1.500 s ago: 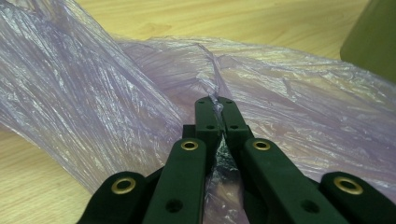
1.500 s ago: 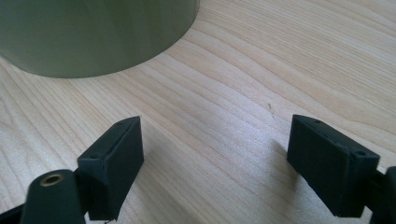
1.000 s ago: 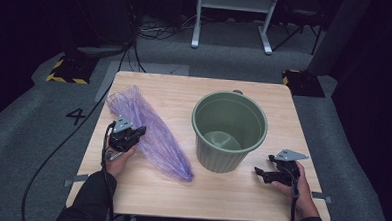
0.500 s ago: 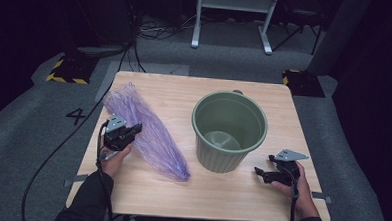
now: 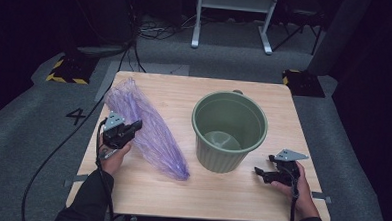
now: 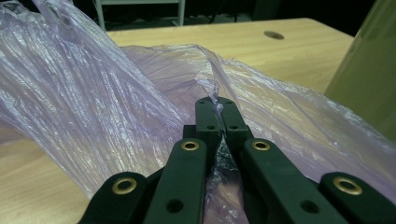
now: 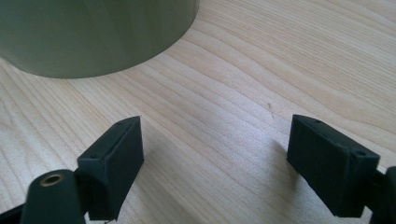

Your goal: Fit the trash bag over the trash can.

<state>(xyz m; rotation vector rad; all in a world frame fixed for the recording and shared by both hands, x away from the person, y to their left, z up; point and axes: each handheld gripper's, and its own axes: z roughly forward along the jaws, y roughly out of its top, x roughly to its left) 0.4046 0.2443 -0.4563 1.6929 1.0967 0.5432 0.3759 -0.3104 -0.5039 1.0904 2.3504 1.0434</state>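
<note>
The left gripper pinches the crinkled translucent purple plastic bag; lift gently, probably toward the ribbed green plastic bucket. The right gripper rests open, empty.

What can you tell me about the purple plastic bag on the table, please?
The purple bag is thin, translucent, crinkled plastic film, gathered into a long shape that lies slantwise on the left half of the wooden table, apart from the green bucket. The left gripper is shut on a fold of its film, pinched between the black jaws.
</note>
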